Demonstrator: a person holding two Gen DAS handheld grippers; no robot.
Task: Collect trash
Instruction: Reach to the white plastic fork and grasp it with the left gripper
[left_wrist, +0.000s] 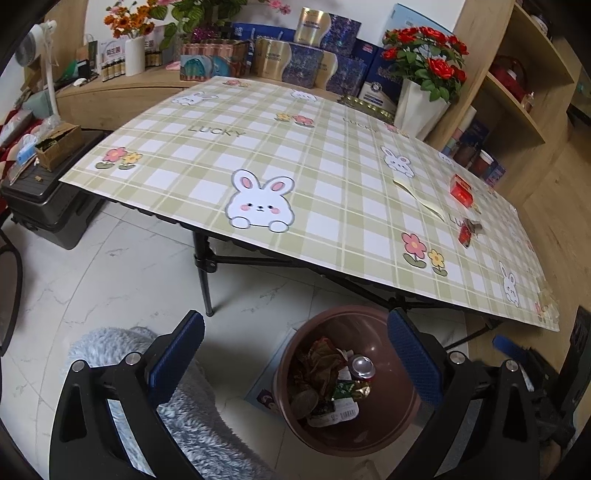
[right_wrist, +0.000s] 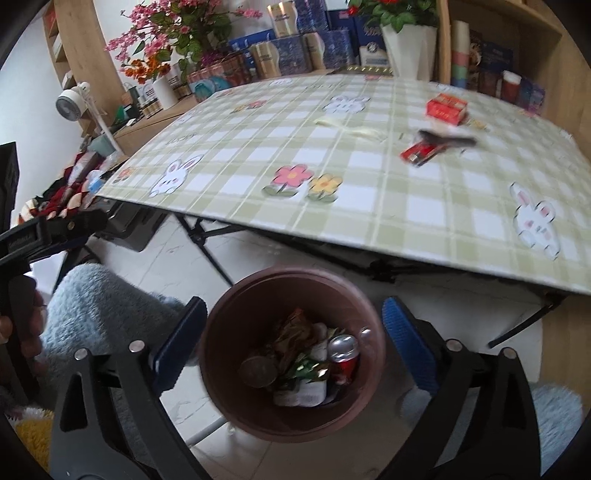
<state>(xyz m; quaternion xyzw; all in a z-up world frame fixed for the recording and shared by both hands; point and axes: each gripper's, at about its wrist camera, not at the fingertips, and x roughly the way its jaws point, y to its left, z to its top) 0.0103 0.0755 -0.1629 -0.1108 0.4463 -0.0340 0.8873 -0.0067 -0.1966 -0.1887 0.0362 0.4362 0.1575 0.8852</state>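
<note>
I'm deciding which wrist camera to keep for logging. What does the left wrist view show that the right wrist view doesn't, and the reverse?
Only the left wrist view shows the cardboard box on the black case left of the table, and the open, empty left gripper.

Only the right wrist view shows a hand gripping a black handle at the left edge, and the open, empty right gripper.

Both show the brown bin with a can among wrappers, the red box and the plaid table.

Can in bin, bin before table, box on table
</note>
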